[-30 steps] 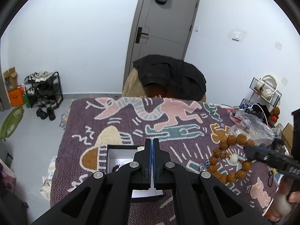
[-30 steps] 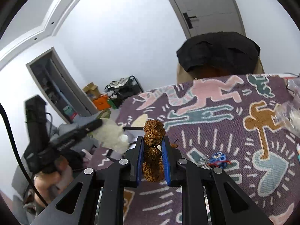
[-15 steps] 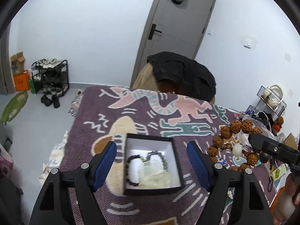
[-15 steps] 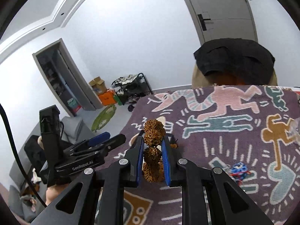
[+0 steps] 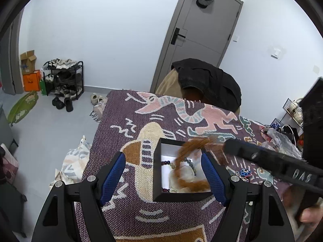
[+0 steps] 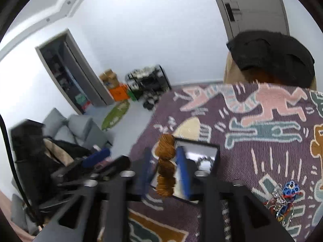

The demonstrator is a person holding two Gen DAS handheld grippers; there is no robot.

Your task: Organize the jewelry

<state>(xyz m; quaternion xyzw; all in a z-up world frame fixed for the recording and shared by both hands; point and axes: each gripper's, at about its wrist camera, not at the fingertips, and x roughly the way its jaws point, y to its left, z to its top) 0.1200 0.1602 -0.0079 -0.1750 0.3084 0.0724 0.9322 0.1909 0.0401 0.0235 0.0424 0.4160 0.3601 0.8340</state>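
A black jewelry box (image 5: 159, 179) with a white lining sits open on the patterned purple cloth (image 5: 129, 119). Dark bead bracelets (image 5: 166, 163) lie inside it. My left gripper (image 5: 163, 178) is open, its blue pads on either side of the box. My right gripper (image 6: 164, 166) is shut on a brown bracelet of large rough beads (image 6: 166, 161). In the left wrist view the bracelet (image 5: 188, 171) hangs blurred over the box, with the right gripper's finger (image 5: 268, 161) reaching in from the right. In the right wrist view the box (image 6: 198, 149) lies just behind the beads.
A blue beaded trinket with silver chain (image 6: 286, 195) lies on the cloth to the right of the box; it also shows in the left wrist view (image 5: 244, 173). A chair with a dark jacket (image 5: 208, 82) stands at the far edge. Clutter (image 5: 282, 139) sits at far right.
My right gripper has swung the brown bracelet leftward over the box. My left gripper has opened from shut and now straddles the box.
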